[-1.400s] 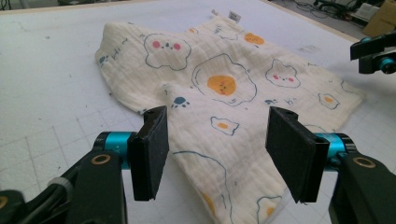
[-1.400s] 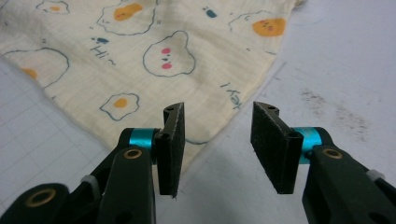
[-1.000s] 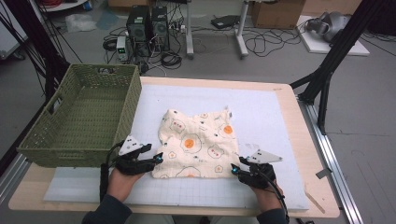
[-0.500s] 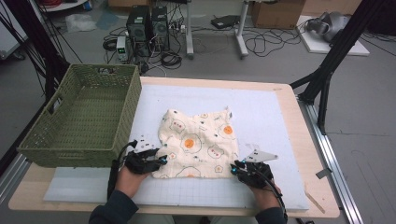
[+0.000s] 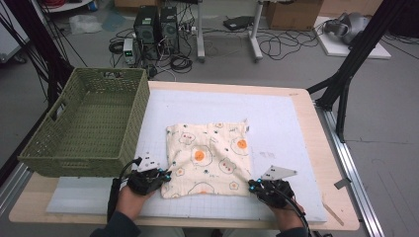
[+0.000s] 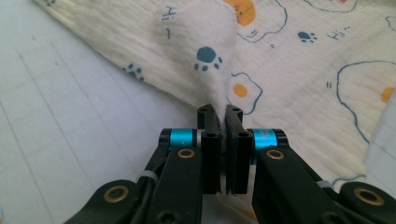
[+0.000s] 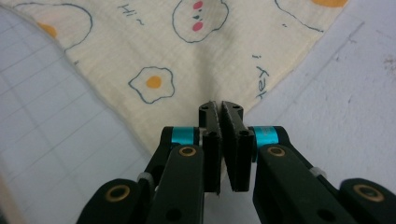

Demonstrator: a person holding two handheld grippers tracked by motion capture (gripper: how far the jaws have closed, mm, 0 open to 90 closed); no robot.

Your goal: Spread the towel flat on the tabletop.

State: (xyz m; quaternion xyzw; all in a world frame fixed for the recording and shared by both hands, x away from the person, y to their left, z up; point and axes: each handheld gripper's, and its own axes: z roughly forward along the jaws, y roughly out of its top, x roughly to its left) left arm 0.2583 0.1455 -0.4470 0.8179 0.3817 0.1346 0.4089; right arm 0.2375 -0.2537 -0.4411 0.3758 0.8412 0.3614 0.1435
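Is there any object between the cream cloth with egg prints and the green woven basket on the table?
Nothing visible. Both claws, left and right, pinch the cream egg-print cloth at its near corners; only bare white mat separates it from the green woven basket.

A green basket (image 5: 86,126) stands on the table (image 5: 316,148) ahead of the left jaws, just off to their left, its near wall close by them. A white gridded mat (image 5: 276,128) lies beneath both pairs of jaws. Well beyond them, on the floor, are computer towers (image 5: 157,23), cables (image 5: 281,47) and a cardboard box (image 5: 291,12).
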